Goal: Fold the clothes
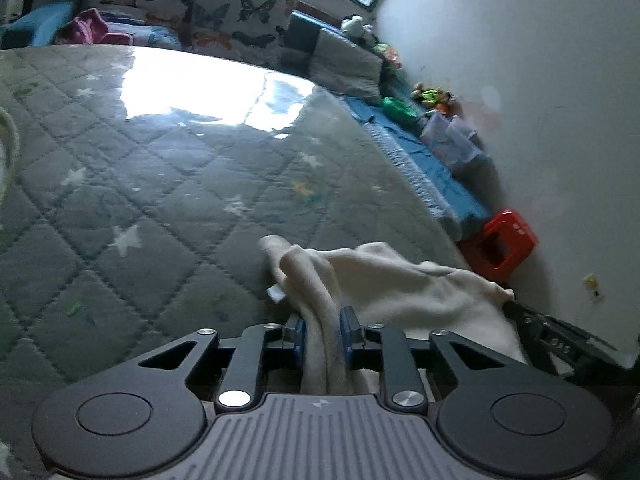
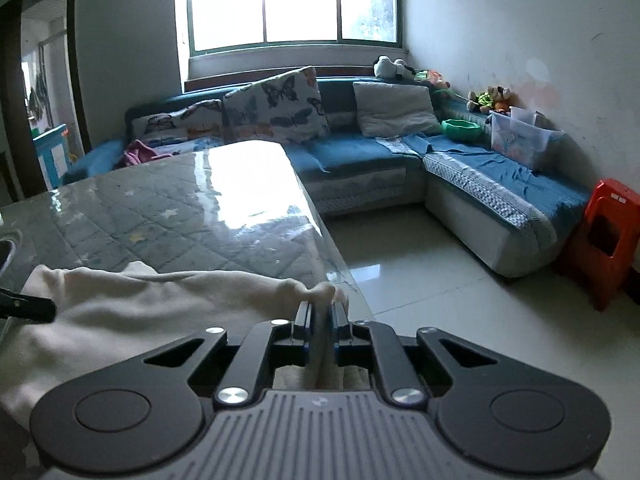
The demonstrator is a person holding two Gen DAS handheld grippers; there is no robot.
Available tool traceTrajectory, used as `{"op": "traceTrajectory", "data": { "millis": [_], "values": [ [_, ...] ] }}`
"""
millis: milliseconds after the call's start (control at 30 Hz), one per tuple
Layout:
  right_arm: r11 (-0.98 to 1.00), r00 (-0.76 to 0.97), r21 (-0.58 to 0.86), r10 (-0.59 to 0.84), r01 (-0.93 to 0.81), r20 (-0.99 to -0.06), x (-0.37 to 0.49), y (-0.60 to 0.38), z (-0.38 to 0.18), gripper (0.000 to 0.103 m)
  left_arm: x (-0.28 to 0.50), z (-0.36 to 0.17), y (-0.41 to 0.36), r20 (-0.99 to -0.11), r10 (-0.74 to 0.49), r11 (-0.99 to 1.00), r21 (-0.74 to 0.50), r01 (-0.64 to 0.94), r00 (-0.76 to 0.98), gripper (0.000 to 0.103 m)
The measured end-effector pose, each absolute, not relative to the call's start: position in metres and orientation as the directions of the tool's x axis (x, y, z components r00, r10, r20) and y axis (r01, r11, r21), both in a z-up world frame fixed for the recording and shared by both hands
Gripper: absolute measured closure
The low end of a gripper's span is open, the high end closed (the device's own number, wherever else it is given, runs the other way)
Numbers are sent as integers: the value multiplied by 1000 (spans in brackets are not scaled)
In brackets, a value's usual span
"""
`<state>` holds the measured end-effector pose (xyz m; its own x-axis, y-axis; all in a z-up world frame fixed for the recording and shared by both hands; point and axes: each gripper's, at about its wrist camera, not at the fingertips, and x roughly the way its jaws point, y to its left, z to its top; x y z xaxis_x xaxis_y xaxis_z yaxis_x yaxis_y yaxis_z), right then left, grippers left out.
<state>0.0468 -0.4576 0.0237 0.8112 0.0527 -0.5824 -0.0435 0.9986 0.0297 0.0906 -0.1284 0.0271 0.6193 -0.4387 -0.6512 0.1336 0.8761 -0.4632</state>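
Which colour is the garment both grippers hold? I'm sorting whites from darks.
Cream, off-white garment; plain, no visible print. Right wrist view shows it best.

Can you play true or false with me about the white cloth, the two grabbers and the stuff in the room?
1. The left gripper is pinching the cream cloth. True.
2. The right gripper is open and holds nothing. False: it is shut on an edge of the same cloth.
3. The cloth lies on the sofa. False: it is over the table with the grey quilted, star-patterned cover.
4. A red stool stands on the floor beside the end of the sofa. True.
5. The cushions on the sofa have flowers on them. False: two show butterflies, and one is plain grey.
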Motion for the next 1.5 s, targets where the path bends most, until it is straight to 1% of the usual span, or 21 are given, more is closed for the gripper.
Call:
{"op": "traceTrajectory", "data": {
  "millis": [133, 200, 367, 500, 700, 867, 1067, 1200, 1267, 1333, 1433, 1500],
  "values": [
    [998, 825, 58, 43, -12, -564, 46, -464, 33, 92, 89, 35, -120, -646, -399, 896, -424, 129, 651, 72],
    [996, 830, 86, 70, -27, -553, 45, -465, 37, 92, 90, 43, -120, -626, -393, 900, -411, 143, 673, 73],
    [988, 820, 104, 153, -115, -552, 52, -447, 35, 92, 94, 54, -139, -586, -448, 880, -421, 219, 675, 74],
    [983, 807, 99, 185, -156, -562, 63, -430, 29, 91, 100, 54, -162, -584, -489, 865, -422, 272, 648, 75],
    [979, 789, 105, 203, -174, -581, 77, -419, 20, 91, 120, 42, -186, -599, -524, 848, -432, 305, 606, 75],
    [980, 783, 104, 196, -167, -590, 83, -418, 12, 85, 130, 34, -198, -614, -522, 851, -415, 321, 592, 75],
    [982, 787, 93, 189, -166, -587, 85, -421, 14, 82, 134, 29, -204, -614, -521, 853, -406, 329, 593, 75],
    [977, 797, 85, 207, -194, -567, 75, -417, 23, 80, 131, 30, -203, -612, -518, 854, -403, 328, 597, 75],
    [972, 793, 84, 229, -220, -564, 69, -411, 25, 77, 129, 32, -204, -613, -512, 858, -395, 329, 602, 75],
    [966, 787, 82, 248, -246, -565, 64, -405, 25, 76, 127, 33, -204, -613, -507, 862, -387, 329, 606, 75],
    [962, 776, 49, 245, -267, -581, 61, -395, 20, 75, 124, 35, -205, -614, -498, 867, -374, 330, 612, 75],
    [962, 780, 18, 232, -273, -581, 59, -390, 20, 74, 122, 37, -206, -615, -492, 870, -366, 330, 616, 73]
  ]
}}
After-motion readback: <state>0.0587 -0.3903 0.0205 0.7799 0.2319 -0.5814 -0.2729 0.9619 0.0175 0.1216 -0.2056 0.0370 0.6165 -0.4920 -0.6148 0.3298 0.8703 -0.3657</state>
